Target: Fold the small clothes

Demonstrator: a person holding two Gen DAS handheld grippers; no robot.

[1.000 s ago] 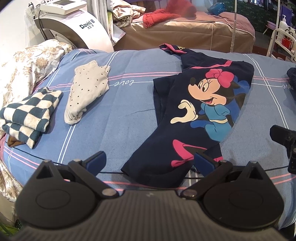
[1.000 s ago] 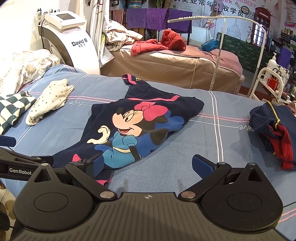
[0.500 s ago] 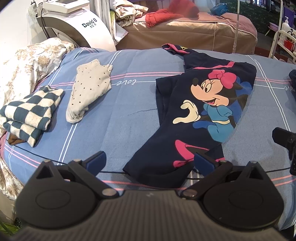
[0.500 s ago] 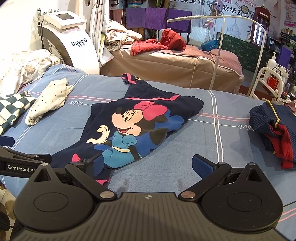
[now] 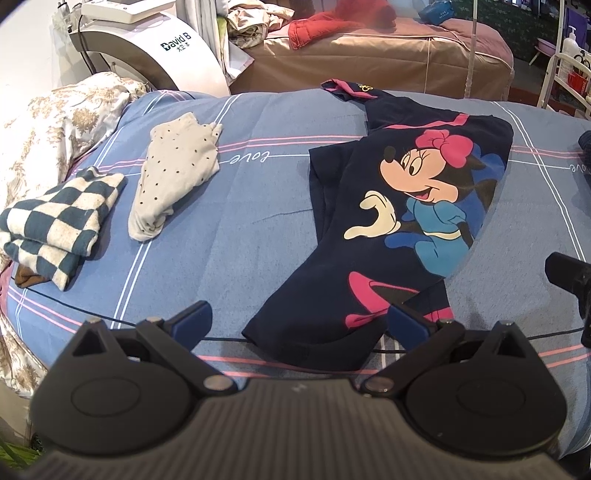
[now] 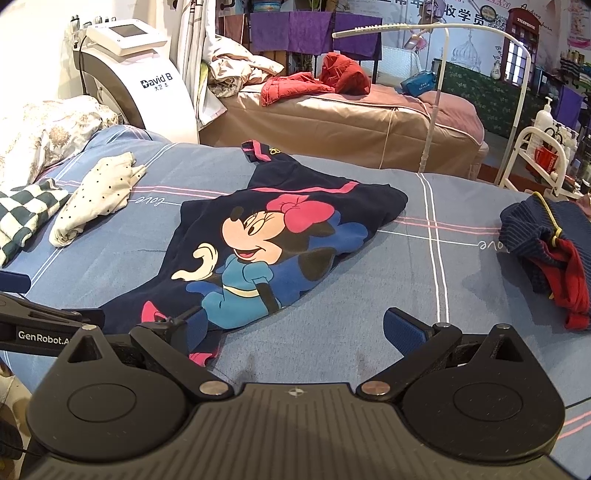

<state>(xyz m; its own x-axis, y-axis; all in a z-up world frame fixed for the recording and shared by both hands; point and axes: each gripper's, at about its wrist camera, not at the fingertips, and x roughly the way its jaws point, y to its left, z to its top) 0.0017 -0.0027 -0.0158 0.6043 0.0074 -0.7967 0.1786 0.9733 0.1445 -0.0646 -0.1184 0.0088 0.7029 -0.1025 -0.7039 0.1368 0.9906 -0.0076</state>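
1. Garments on the blue bed (image 5: 258, 229): four.
2. One navy cartoon-print shirt (image 5: 399, 221).
3. One dotted cream piece (image 5: 173, 177).
4. One folded checked piece (image 5: 59, 225).
5. One navy-and-red bundle (image 6: 550, 251).
6. Tongs: two, left tongs (image 5: 299, 325) and right tongs (image 6: 295, 328).

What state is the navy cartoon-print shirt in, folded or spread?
Partly folded: the navy cartoon-print shirt lies on the blue bedsheet, left side doubled over, one sleeve out.

Beyond the blue bedspread with pink and white stripes (image 6: 369, 302): a white curved machine lettered "David B" (image 6: 147, 88), a tan-covered bed (image 6: 351, 122) bearing a crumpled red jacket (image 6: 317, 79). Over that bed, a white arched rail (image 6: 436, 27); at far right, a white metal trolley (image 6: 532, 155). At far left, a floral cream quilt (image 5: 48, 122).
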